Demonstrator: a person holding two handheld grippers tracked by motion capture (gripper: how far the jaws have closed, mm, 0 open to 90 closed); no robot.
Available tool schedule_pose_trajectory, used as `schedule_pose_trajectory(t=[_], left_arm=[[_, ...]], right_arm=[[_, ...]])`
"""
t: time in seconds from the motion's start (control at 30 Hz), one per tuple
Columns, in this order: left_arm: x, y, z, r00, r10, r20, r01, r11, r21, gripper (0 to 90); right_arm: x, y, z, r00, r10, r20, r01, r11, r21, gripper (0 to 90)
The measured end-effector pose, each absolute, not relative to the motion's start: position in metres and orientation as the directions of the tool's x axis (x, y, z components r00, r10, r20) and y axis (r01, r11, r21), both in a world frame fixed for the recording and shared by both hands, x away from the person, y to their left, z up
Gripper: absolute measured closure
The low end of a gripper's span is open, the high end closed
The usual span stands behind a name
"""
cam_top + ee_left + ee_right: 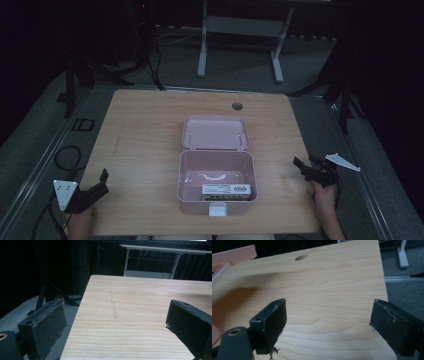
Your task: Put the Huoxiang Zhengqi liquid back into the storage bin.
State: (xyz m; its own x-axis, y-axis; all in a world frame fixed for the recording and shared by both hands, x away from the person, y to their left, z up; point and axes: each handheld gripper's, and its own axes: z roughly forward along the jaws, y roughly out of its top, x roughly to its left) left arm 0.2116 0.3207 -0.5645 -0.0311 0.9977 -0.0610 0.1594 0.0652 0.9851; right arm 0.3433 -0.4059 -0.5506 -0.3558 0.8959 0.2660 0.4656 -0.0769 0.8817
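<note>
A pale pink plastic box with rounded corners [217,181] was seen standing open at the near middle of the light wooden table [145,145], its hinged lid [215,132] laid back flat behind it. Inside, against the near wall, lay a small dark rectangular packet with a white label [226,189]; a moulded pink handle could be made out on the box floor beside it, and a paler square latch [218,210] projected from the front.

The left gripper [98,186] was held over the near left corner of the table and the right gripper [303,168] at the near right edge — both well apart from the box. In each gripper view the black jaws were spread wide with nothing between them but bare wood grain. Their pads looked soft and worn, frayed at the edges.

Two risks were judged likely from here. The smooth, thin-walled plastic could slide across the polished wood if pushed from one side alone. The packet, lying flat and close to the wall, left little room for a jaw to be worked in beside it — a careless approach could strike the rim and tip or shift the box.
</note>
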Motion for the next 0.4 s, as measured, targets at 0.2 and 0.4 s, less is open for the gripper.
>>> schedule_pose_trajectory(t=[0.2, 0.4], left_arm=[[0.2114, 0.3204, -0.5646, -0.03, 0.998, -0.061, 0.156, 0.065, 0.986, 3.0], [0.2114, 0.3209, -0.5646, -0.028, 0.998, -0.061, 0.157, 0.065, 0.985, 3.0]], right_arm=[[0.3444, -0.4037, -0.5506, -0.367, 0.896, 0.251, 0.474, -0.053, 0.879, 13.3], [0.3449, -0.4023, -0.5505, -0.377, 0.894, 0.241, 0.477, -0.035, 0.878, 13.3]])
